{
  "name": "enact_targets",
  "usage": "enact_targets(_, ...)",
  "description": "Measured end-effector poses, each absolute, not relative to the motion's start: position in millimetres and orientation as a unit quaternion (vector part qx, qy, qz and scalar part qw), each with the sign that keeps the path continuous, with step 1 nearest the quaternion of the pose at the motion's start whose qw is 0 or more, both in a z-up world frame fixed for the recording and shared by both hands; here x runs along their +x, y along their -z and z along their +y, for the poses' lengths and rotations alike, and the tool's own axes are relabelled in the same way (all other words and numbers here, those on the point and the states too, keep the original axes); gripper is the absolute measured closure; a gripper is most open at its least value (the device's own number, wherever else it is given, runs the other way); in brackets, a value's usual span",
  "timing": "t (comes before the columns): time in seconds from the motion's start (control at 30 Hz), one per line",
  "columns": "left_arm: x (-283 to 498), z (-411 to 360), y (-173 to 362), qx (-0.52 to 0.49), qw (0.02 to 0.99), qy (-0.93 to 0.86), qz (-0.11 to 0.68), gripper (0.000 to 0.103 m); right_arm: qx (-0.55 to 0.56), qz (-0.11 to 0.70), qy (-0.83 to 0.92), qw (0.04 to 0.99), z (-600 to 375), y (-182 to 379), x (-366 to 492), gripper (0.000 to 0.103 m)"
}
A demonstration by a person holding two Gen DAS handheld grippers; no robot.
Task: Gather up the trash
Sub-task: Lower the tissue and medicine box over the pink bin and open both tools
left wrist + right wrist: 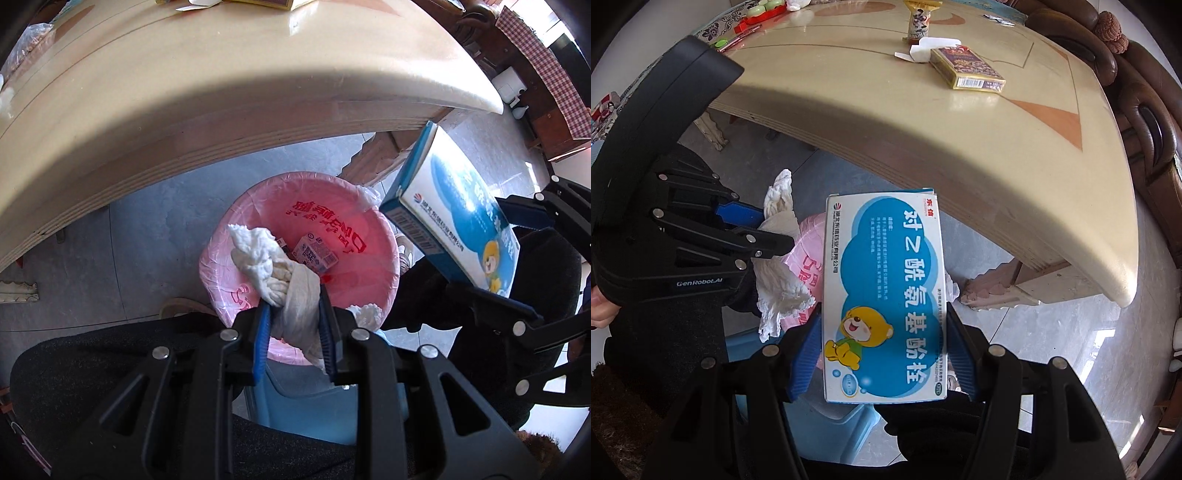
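My left gripper (295,314) is shut on a crumpled white tissue (273,269) and holds it over a bin lined with a pink bag (332,218). A small box (314,254) lies inside the bin. My right gripper (884,325) is shut on a blue and white medicine box (882,295) with a cartoon bear, held just right of the bin. In the left wrist view that box (454,210) and the right gripper (517,258) show at the right. In the right wrist view the left gripper (764,229) and tissue (779,280) show at the left, over the pink bag (809,240).
A beige table (184,92) overhangs the bin; its edge is close above. On the table (960,147) lie a dark card box (967,68), a white paper scrap (923,50) and a snack wrapper (919,22). A brown sofa (1145,92) stands at the right.
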State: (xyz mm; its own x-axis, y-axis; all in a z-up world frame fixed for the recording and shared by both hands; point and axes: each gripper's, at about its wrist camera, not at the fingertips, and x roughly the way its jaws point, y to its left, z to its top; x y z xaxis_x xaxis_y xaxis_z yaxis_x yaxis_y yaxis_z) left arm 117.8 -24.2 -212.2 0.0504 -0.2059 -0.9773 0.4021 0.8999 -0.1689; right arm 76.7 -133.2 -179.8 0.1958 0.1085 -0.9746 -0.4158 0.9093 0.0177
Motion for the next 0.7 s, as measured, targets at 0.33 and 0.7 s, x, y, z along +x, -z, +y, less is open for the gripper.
enact_targets(0.33, 118, -17, 256, 0.042, 0.71, 0.211, 0.67, 0.079, -0.066, 0.646, -0.155, 0.745, -144, 239, 77, 0.043)
enact_targets(0.7, 131, -20, 294, 0.008, 0.674, 0.225, 0.704, 0.079, -0.048, 0.67, -0.151, 0.725, -147, 279, 90, 0.043)
